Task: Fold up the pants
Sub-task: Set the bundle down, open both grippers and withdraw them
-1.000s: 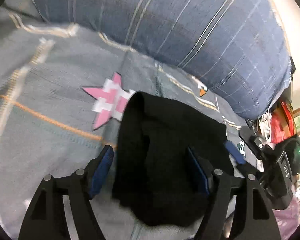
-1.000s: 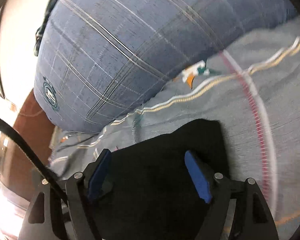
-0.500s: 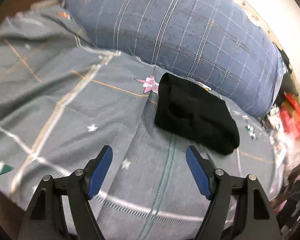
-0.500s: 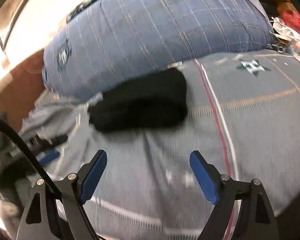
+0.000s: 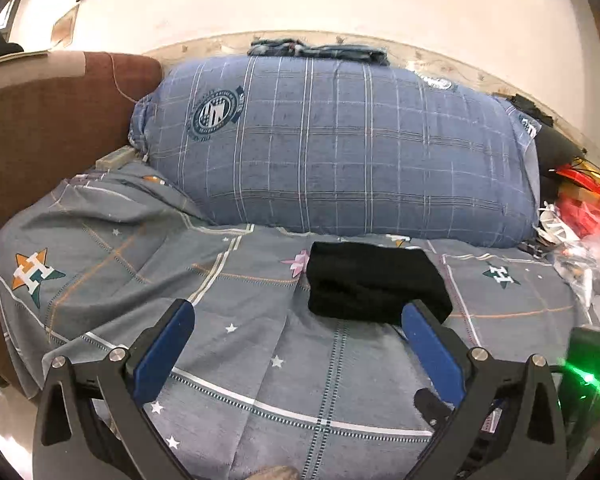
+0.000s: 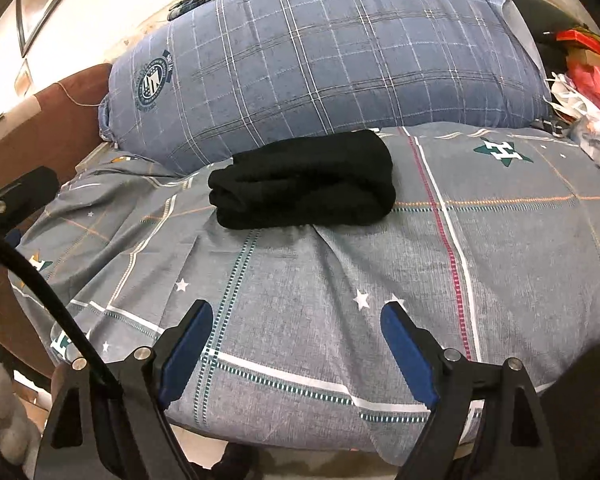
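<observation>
The black pants (image 5: 374, 284) lie folded into a compact bundle on the grey patterned bedsheet (image 5: 260, 344), just in front of the big blue plaid pillow (image 5: 340, 148). In the right wrist view the same pants (image 6: 304, 182) show stacked folds at their left end. My left gripper (image 5: 296, 316) hovers above the sheet, short of the bundle; its jaws are opening and hold nothing. My right gripper (image 6: 298, 318) is also back from the pants, open and empty over bare sheet (image 6: 340, 280).
A brown headboard (image 5: 48, 128) rises at the left. Red packets and plastic bags (image 5: 580, 216) crowd the right side of the bed. A black cable (image 6: 48, 300) crosses the lower left of the right wrist view. The bed's front edge lies just below both grippers.
Both grippers have pulled back from the folded pants, which now lie free on the sheet. The left jaws have spread wider. Both views have swung up and now take in the whole pillow.
</observation>
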